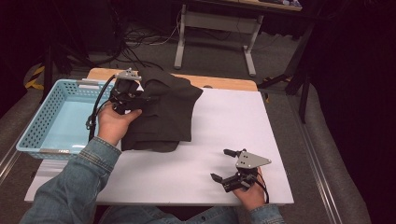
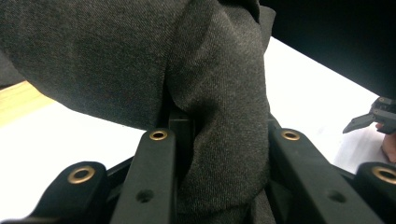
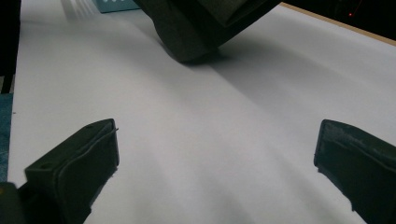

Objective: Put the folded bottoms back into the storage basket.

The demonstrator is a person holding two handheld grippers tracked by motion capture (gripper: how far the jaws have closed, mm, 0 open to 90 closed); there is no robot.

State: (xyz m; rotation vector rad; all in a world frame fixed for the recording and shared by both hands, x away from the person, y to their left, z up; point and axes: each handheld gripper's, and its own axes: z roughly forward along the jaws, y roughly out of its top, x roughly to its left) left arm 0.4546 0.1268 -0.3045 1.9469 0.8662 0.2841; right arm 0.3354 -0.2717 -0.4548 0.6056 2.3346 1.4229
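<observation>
The right gripper (image 1: 224, 164) sits low on the white tabletop (image 1: 224, 126), close to the person. The right hand (image 1: 252, 193) holds it from behind. Its two fingers (image 3: 77, 165) are spread wide apart, and nothing is between them, just bare white tabletop. A grey three-cornered plate (image 1: 251, 160) sits on top of this gripper.

Past those open fingers, farther out on the tabletop, lies a dark grey cloth (image 1: 166, 116). It is folded into a thick pile. In the right gripper view its near corner (image 3: 196, 28) shows straight ahead of the fingers and well apart from them.

The left gripper (image 1: 140, 99) is at the left edge of the cloth, and the left hand (image 1: 114, 123) holds it. A blue denim sleeve (image 1: 74, 186) covers the arm. In the left gripper view, a bunched fold of the dark cloth (image 2: 224, 140) runs between the two black fingers (image 2: 154, 177), and they are pinching it.

To the left of the left fingers, just beside the hand, stands a light blue basket (image 1: 37, 126) with holes in its walls.

Beyond the cloth, a strip of wood (image 1: 219, 82) shows at the far edge of the tabletop.
</observation>
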